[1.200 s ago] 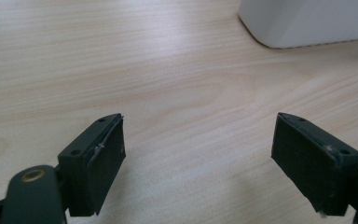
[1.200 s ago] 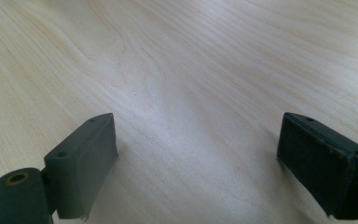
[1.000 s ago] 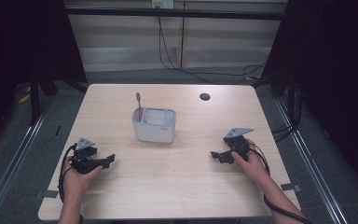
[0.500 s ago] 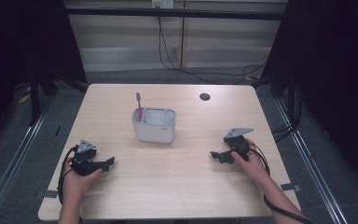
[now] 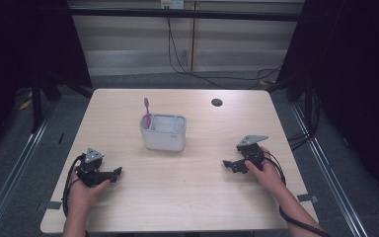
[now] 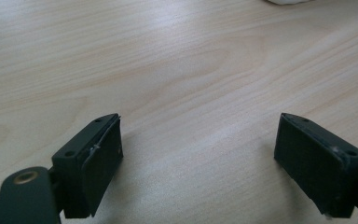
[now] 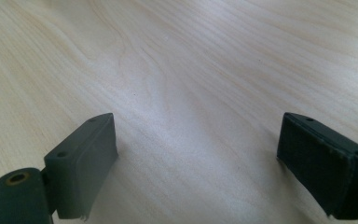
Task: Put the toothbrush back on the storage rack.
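Note:
A white two-compartment holder (image 5: 163, 132) stands near the middle of the wooden table (image 5: 197, 197). A pink toothbrush (image 5: 147, 111) stands upright in its left compartment. My left gripper (image 5: 116, 172) rests low on the table at the front left, held by a hand, jaws wide apart and empty. In the left gripper view that same left gripper (image 6: 198, 158) has only bare wood between its jaws. My right gripper (image 5: 228, 165) lies at the front right, also open and empty. Bare tabletop lies between the jaws of the right gripper (image 7: 196, 163) in the right gripper view.
A small dark round hole (image 5: 216, 102) sits near the table's far edge. Cables (image 5: 197, 74) trail on the floor behind the table, and metal rails (image 5: 15, 168) run along both sides. A white corner of the holder (image 6: 286, 2) peeks in at the top of the left gripper view.
The left gripper has slid a little toward the front of the table. The right gripper and the holder have stayed put.

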